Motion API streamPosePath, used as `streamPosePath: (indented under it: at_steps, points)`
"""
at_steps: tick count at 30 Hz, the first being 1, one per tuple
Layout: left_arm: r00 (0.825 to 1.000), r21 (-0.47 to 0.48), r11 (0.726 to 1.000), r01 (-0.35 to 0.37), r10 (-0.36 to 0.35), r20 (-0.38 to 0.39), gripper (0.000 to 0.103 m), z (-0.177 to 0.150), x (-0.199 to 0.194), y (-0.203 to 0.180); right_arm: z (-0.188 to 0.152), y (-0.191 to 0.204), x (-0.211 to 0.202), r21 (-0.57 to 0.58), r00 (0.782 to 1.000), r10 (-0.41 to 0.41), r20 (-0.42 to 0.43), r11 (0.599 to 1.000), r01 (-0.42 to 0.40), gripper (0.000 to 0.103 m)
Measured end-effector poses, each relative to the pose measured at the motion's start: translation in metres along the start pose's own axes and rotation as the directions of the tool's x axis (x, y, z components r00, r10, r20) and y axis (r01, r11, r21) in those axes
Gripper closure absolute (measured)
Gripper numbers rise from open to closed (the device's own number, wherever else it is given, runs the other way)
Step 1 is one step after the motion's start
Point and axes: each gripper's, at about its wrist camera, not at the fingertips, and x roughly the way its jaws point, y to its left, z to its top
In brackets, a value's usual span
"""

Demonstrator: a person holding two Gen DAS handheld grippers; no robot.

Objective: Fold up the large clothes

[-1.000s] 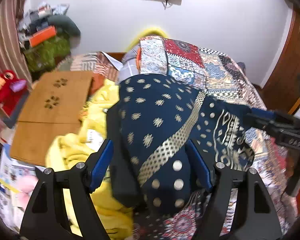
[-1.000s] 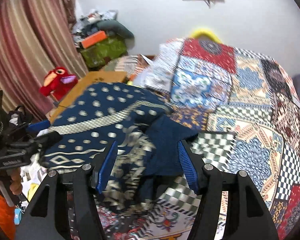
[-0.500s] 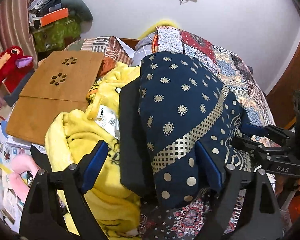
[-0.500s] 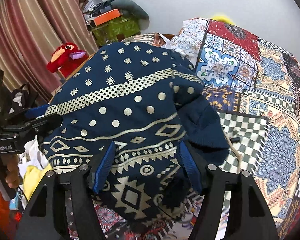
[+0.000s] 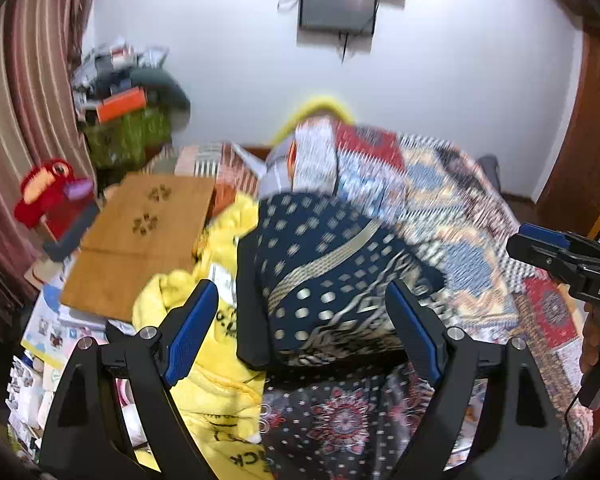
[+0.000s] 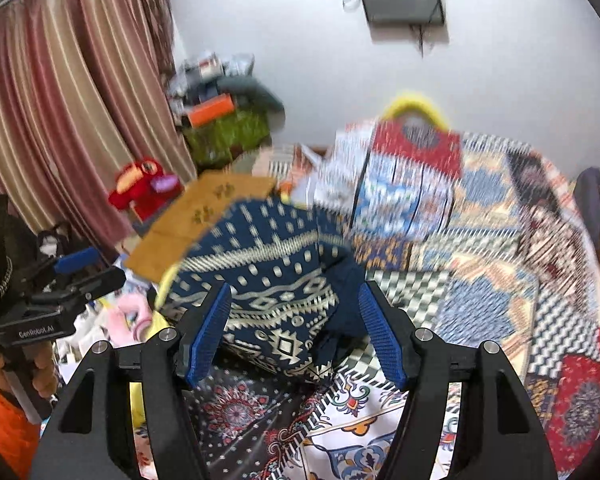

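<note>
Our left gripper has its blue-padded jaws wide apart; they've just been opening then easing in a touch, with nothing pinched between them. The folded navy-blue garment with the gold dot and diamond print lies past the pads, centre of the frame, on the patchwork quilt of red, blue and cream squares.

Our right gripper is spread apart too, pads clear of the cloth, and the same garment sits just beyond them, centre-left of that view.

Left of the garment we've got a crumpled yellow fleece, further out a flat brown wooden board with paw cut-outs, and a red plush bird by the striped curtain at the far left.
</note>
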Motion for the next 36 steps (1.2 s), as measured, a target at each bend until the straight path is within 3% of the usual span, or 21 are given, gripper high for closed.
streamPosePath:
  at_steps: [4,7,13,20,25,28,32,36]
  points:
    - [0.994,-0.003,1.0,0.013,-0.012,0.113,0.017,0.004,-0.056,-0.018,0.005,0.01,-0.051,-0.026,0.992,0.011,0.129,1.0,-0.008,0.04]
    - [0.982,0.001,1.0,0.017,-0.017,0.189,0.017,0.005,-0.093,-0.031,0.006,0.021,-0.092,-0.051,0.973,0.016,0.232,0.999,-0.004,0.04]
    - [0.932,0.007,1.0,-0.02,0.016,0.363,0.017,-0.007,-0.173,-0.061,-0.004,0.043,-0.165,-0.083,0.911,0.048,0.409,0.996,-0.015,0.04]
    - [0.871,-0.01,0.998,-0.057,0.054,0.489,0.017,-0.033,-0.236,-0.083,-0.025,0.064,-0.206,-0.108,0.858,0.063,0.51,0.994,-0.009,0.04]
    - [0.846,-0.017,0.997,-0.08,0.077,0.528,0.017,-0.051,-0.257,-0.093,-0.034,0.07,-0.207,-0.111,0.859,0.066,0.508,0.994,-0.011,0.032]
    - [0.844,-0.023,0.995,-0.095,0.093,0.528,0.016,-0.058,-0.26,-0.097,-0.037,0.073,-0.205,-0.109,0.857,0.045,0.513,0.994,0.013,0.019]
    - [0.853,-0.038,0.993,-0.11,0.114,0.509,0.005,-0.064,-0.257,-0.096,-0.039,0.076,-0.205,-0.1,0.858,0.02,0.513,0.994,0.037,0.007]
    - [0.86,-0.047,0.992,-0.113,0.121,0.496,0.005,-0.069,-0.254,-0.095,-0.041,0.074,-0.203,-0.088,0.86,0.0,0.51,0.995,0.052,0.005]
